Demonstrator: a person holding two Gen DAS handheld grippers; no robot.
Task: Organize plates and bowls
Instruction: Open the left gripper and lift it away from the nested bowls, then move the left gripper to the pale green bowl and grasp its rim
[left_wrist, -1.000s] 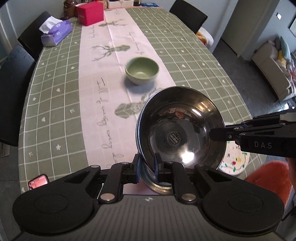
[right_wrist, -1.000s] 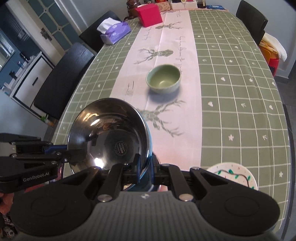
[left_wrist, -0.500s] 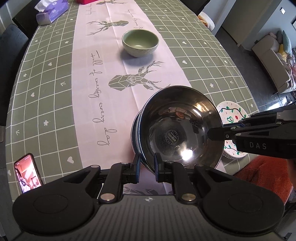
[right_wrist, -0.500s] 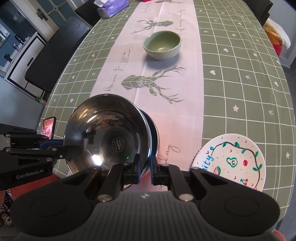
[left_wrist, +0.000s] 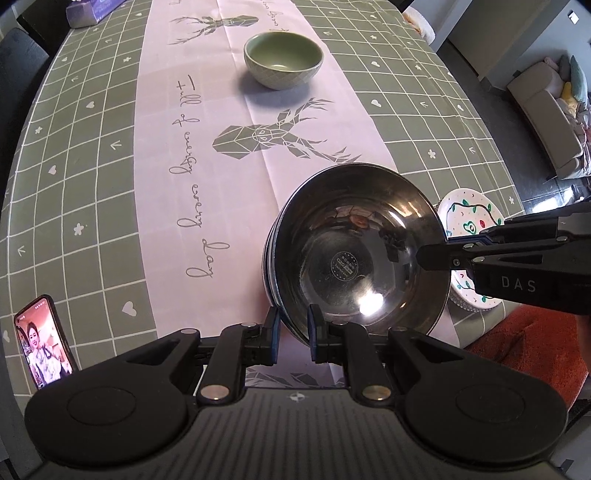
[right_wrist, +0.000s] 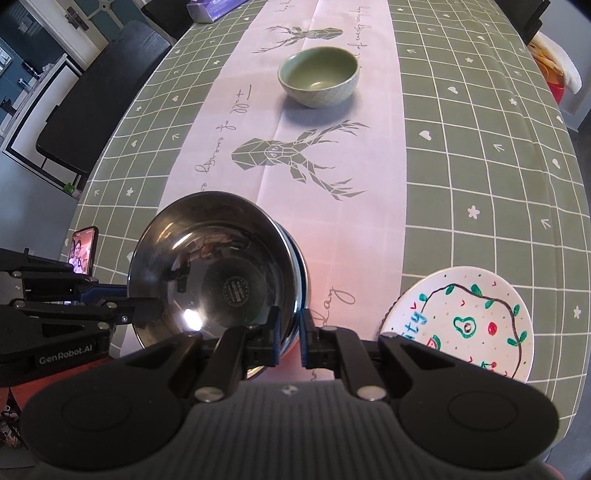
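A stack of steel bowls (left_wrist: 354, 258) is held over the near end of the table, also in the right wrist view (right_wrist: 218, 273). My left gripper (left_wrist: 293, 334) is shut on its near rim. My right gripper (right_wrist: 289, 338) is shut on the opposite rim and shows from the side in the left wrist view (left_wrist: 517, 258). A green ceramic bowl (left_wrist: 283, 59) stands farther up the pink runner, also in the right wrist view (right_wrist: 319, 75). A painted white plate (right_wrist: 461, 321) lies at the table's near right edge, partly hidden in the left wrist view (left_wrist: 467, 218).
A phone (left_wrist: 42, 341) with a lit screen lies at the near left table edge. A tissue pack (left_wrist: 92, 13) sits far left. Dark chairs (right_wrist: 92, 103) stand along the left side. A sofa (left_wrist: 550, 118) is off to the right.
Both grippers, still gripping the steel bowls, have drawn back toward the near table end and lower. The green bowl, plate and phone now show larger.
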